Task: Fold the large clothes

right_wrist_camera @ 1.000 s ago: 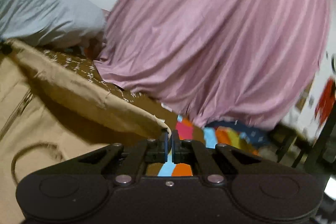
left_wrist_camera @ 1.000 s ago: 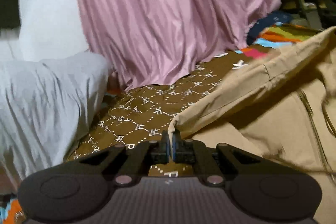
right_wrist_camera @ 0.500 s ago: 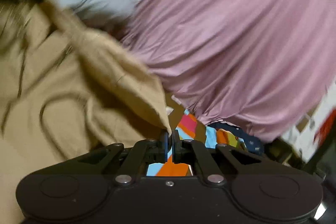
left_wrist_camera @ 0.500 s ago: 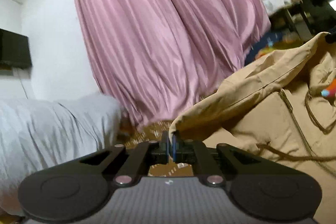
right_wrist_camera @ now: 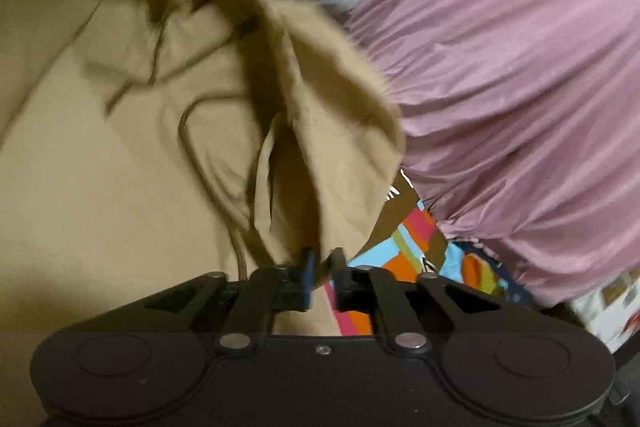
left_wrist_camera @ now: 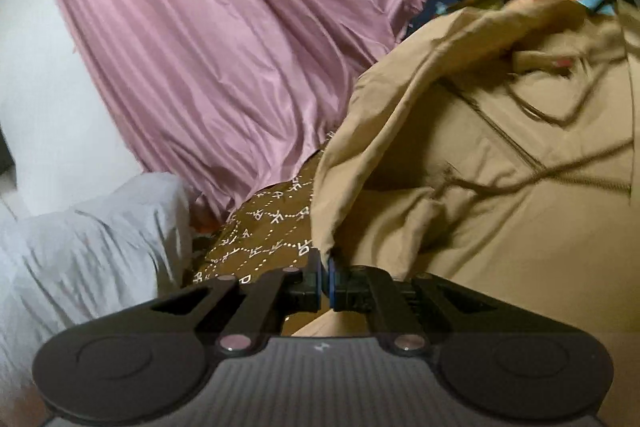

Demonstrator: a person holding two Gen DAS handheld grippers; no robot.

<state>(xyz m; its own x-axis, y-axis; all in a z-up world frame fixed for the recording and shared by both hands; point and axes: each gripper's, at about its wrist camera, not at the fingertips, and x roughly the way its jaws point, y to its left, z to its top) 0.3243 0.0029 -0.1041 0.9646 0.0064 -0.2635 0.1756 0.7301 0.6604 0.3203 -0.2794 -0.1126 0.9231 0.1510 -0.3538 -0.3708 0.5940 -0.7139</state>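
Left gripper [left_wrist_camera: 323, 269] pinches the tan jacket [left_wrist_camera: 500, 167] hem, jaws clamped; the jacket spreads toward 2 o'clock; right gripper [right_wrist_camera: 323, 267], jaws slightly parted, has the jacket's corner between them; pink curtain [right_wrist_camera: 520, 87] at 1 o'clock.

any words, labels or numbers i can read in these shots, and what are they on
No readable text in either view.
Brown patterned cloth: white letter-like marks in a dotted grid, not legible as words.
Tan jacket: no label or brand showing.
Papers at the right wrist view's far right edge: too blurred to read.
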